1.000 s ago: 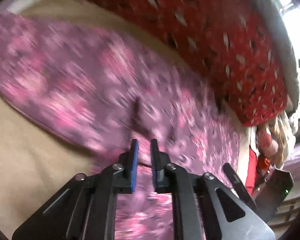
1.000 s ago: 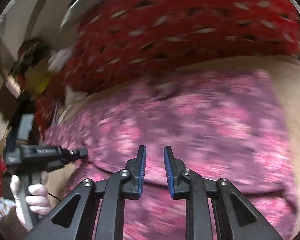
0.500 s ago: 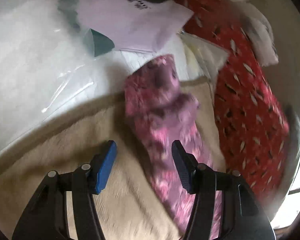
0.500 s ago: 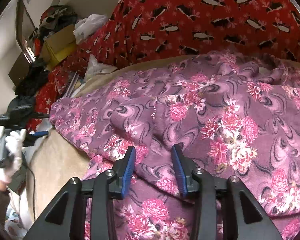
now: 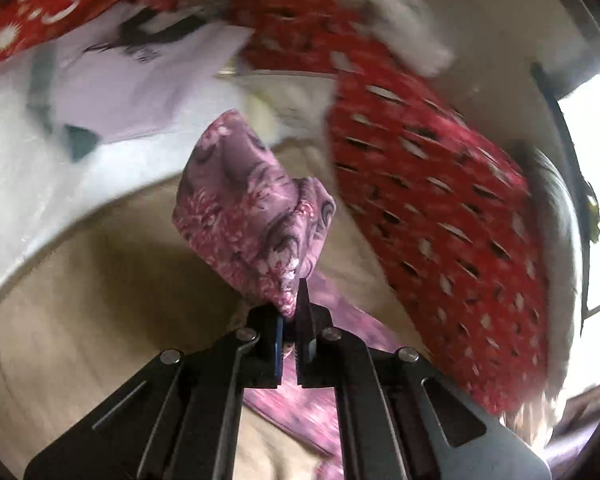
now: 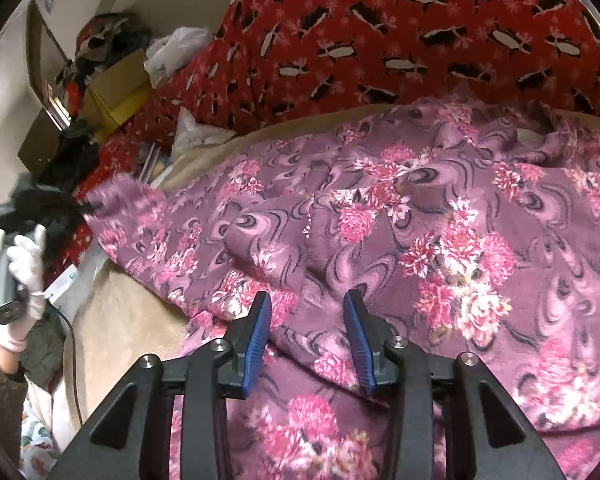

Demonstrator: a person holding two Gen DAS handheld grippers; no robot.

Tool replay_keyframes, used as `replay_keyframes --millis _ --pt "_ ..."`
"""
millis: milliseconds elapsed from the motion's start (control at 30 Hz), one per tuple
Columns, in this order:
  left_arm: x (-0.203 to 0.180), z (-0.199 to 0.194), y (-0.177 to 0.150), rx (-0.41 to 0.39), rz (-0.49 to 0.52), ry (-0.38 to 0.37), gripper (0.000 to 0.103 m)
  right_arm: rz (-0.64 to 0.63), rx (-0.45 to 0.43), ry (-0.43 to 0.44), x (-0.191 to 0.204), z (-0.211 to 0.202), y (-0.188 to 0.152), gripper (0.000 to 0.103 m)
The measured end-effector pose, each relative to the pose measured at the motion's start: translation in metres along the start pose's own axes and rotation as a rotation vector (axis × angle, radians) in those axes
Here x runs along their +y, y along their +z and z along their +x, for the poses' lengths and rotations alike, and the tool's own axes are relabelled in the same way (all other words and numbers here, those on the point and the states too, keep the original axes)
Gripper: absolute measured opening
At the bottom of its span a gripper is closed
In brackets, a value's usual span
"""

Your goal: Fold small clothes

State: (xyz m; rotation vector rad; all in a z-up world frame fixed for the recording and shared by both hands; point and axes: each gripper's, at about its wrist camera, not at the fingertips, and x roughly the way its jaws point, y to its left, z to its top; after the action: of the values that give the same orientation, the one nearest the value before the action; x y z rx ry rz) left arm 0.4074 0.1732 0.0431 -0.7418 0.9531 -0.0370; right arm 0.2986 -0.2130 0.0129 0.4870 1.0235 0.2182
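A purple garment with pink flowers [image 6: 400,208] lies spread and rumpled on a beige blanket [image 6: 116,320]. My left gripper [image 5: 292,312] is shut on one end of the garment [image 5: 252,216] and holds that bunched end up off the blanket. In the right wrist view the left gripper [image 6: 80,206] shows at the far left, in a white-gloved hand, pulling the cloth's left edge. My right gripper [image 6: 306,308] is open just above the garment's near middle, with cloth between and below its fingers.
A red patterned blanket [image 6: 380,40] is heaped behind the garment. A cardboard box [image 6: 116,96] and plastic bags [image 6: 176,48] lie at the back left. White papers and clear plastic [image 5: 112,92] lie beyond the beige blanket in the left wrist view.
My left gripper has shut on the garment's end and lifted it; half a second ago it was open. My right gripper has opened wider over the cloth.
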Motion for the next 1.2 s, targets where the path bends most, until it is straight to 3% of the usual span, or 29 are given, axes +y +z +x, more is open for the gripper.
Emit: replay_keyframes --millis 100,167,333,433,533,633,700,833,933,967,1033,1100,1200 --pt "-0.039 -0.009 -0.02 0.014 0.07 -0.025 0.002 -0.01 -0.051 -0.05 -0.012 -0.029 0.001 0.041" --pt "-0.068 -0.008 -0.036 0.027 0.12 -0.038 0.002 -0.019 -0.078 -0.133 -0.029 -0.049 0.0 0.044" --pt "-0.124 -0.001 -0.078 0.09 0.195 -0.081 0.002 0.023 -0.106 -0.364 -0.097 -0.092 -0.012 0.045" --pt "-0.158 0.013 -0.109 0.143 0.236 -0.109 0.002 0.09 -0.083 -0.413 -0.135 -0.099 -0.026 0.048" --pt "-0.189 0.035 -0.151 0.215 0.285 -0.122 0.002 0.128 -0.162 -0.315 -0.151 -0.108 -0.042 0.049" --pt "-0.204 0.061 -0.192 0.29 0.329 -0.101 0.002 0.114 -0.164 -0.316 -0.148 -0.105 -0.041 0.053" --pt "-0.205 0.086 -0.221 0.352 0.357 -0.065 0.002 0.089 -0.163 -0.312 -0.144 -0.103 -0.041 0.061" --pt "-0.195 0.125 -0.26 0.457 0.407 0.055 0.004 0.085 -0.168 -0.294 -0.144 -0.102 -0.041 0.064" --pt "-0.183 0.107 -0.254 0.486 0.383 -0.031 0.014 0.109 -0.164 -0.267 -0.149 -0.106 -0.041 0.063" --pt "-0.174 0.092 -0.246 0.519 0.348 -0.098 0.018 0.12 -0.156 -0.266 -0.15 -0.107 -0.039 0.063" --pt "-0.159 0.065 -0.231 0.503 0.312 -0.167 0.037 0.166 -0.152 -0.264 -0.146 -0.111 -0.031 0.065" --pt "-0.136 0.041 -0.211 0.421 0.269 -0.17 0.051 0.178 -0.18 -0.202 -0.131 -0.115 -0.021 0.065" --pt "-0.096 0.033 -0.183 0.36 0.162 -0.128 0.051 0.1 -0.195 -0.129 -0.086 -0.107 -0.001 0.065"
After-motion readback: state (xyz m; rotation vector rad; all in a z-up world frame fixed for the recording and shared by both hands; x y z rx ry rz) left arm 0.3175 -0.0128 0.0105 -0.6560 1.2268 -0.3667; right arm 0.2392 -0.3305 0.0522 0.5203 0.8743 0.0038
